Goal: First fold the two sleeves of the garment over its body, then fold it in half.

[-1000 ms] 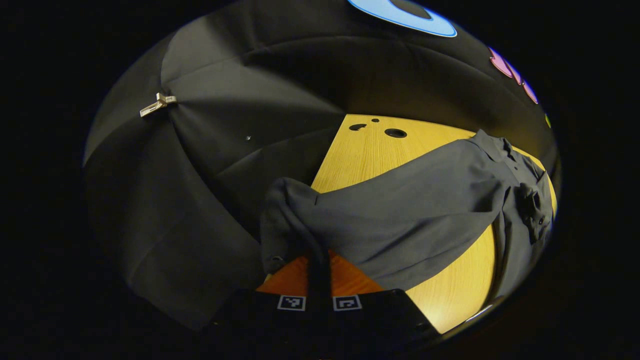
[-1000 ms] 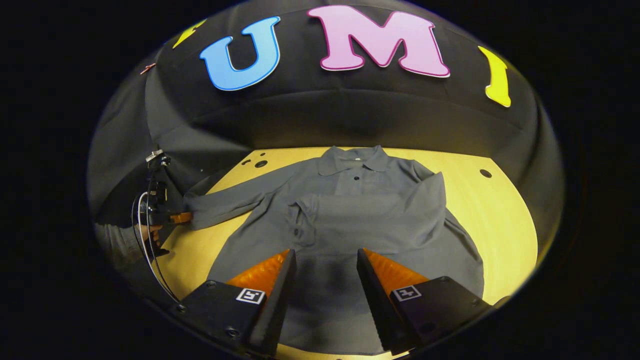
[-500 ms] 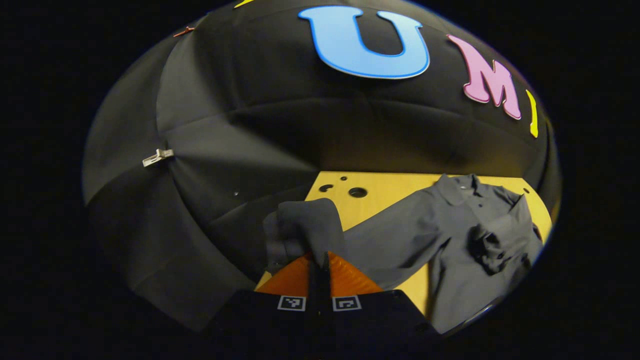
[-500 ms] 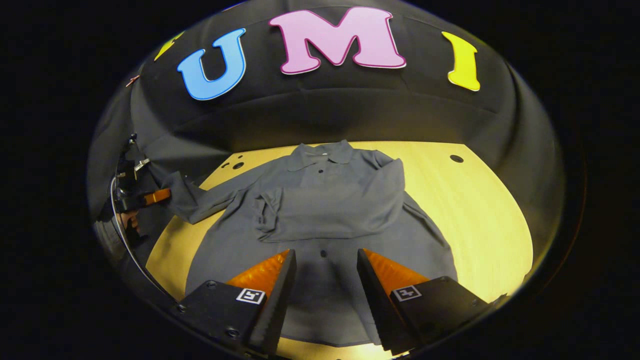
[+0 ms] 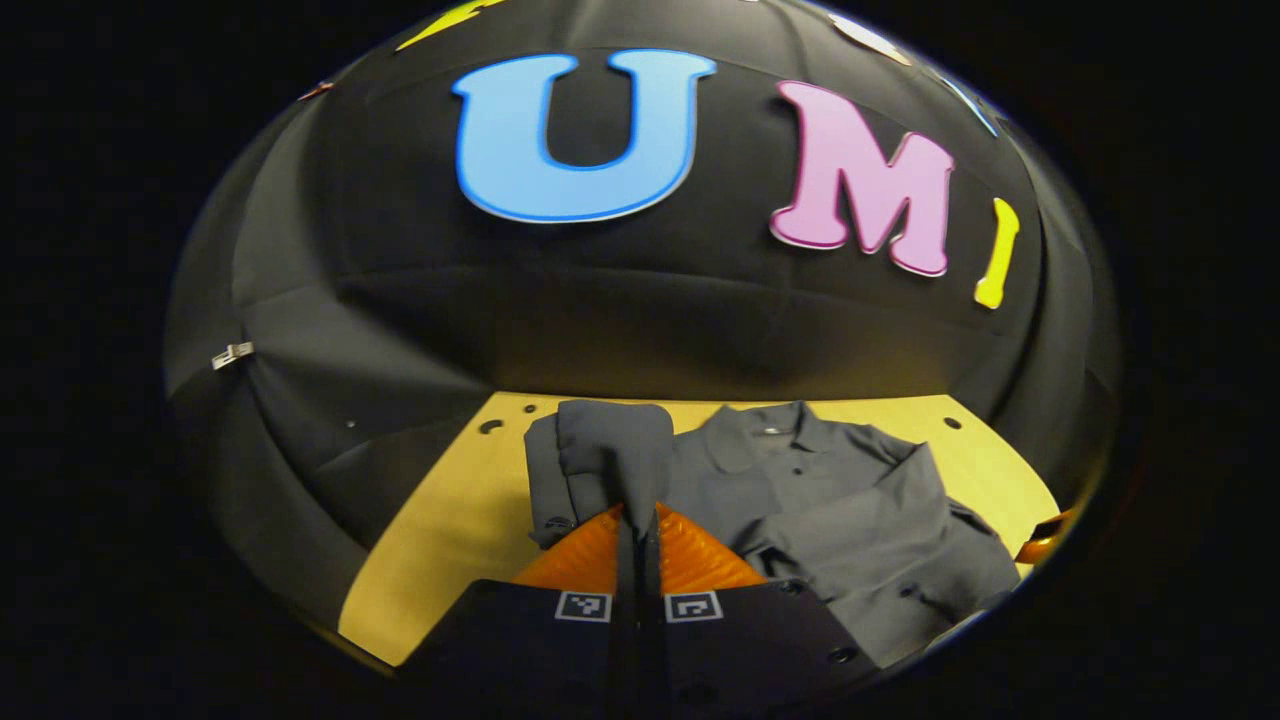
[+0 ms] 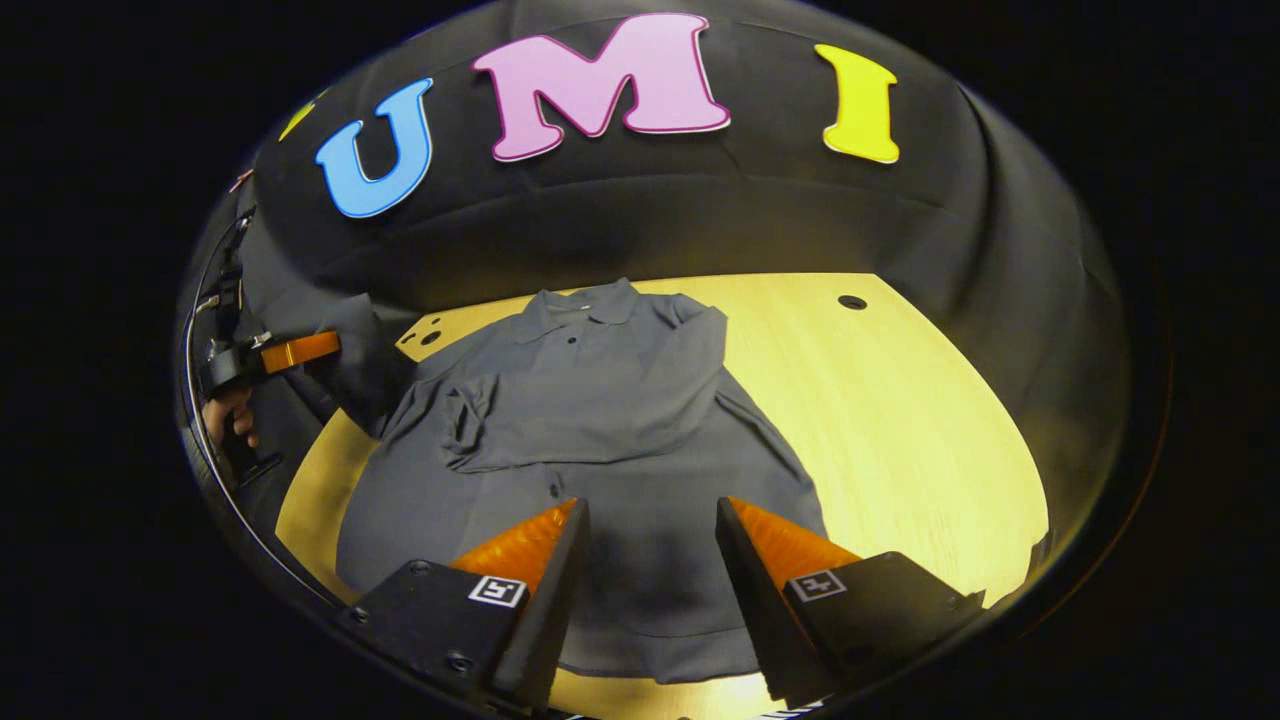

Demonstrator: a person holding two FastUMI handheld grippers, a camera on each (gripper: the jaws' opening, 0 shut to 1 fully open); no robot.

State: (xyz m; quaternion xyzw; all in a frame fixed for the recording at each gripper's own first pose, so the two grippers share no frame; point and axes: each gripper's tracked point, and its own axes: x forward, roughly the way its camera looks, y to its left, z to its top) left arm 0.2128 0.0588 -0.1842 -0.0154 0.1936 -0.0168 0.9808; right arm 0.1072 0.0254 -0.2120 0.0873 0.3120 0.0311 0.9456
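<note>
1. A grey collared shirt (image 6: 600,420) lay on its back on a pale wooden table (image 6: 900,400), collar (image 6: 575,305) toward the black cloth wall (image 6: 700,210).
2. In the right gripper view, one sleeve (image 6: 600,405) was already folded across the chest, cuff end bunched near the shirt's other side.
3. The left gripper (image 5: 637,520) was clenched on the cuff of the other sleeve (image 5: 610,455), both fingers pressed together with cloth pinched between them.
4. That sleeve was lifted off the table and hung in a loose fold in front of the left gripper, just beside the collar (image 5: 765,435) in the left gripper view.
5. In the right gripper view the left gripper (image 6: 335,345) showed far off at the table's edge, held by a hand (image 6: 228,415), with a cable looping beside it.
6. The right gripper (image 6: 650,520) was released, fingers set wide apart, hovering above the shirt's lower half near the hem (image 6: 650,660); whether it touched the cloth could not be told.
7. Small round holes (image 6: 852,302) showed in the table top near the wall.
8. A small metal clip (image 5: 232,354) sat on the wall cloth in the left gripper view.
</note>
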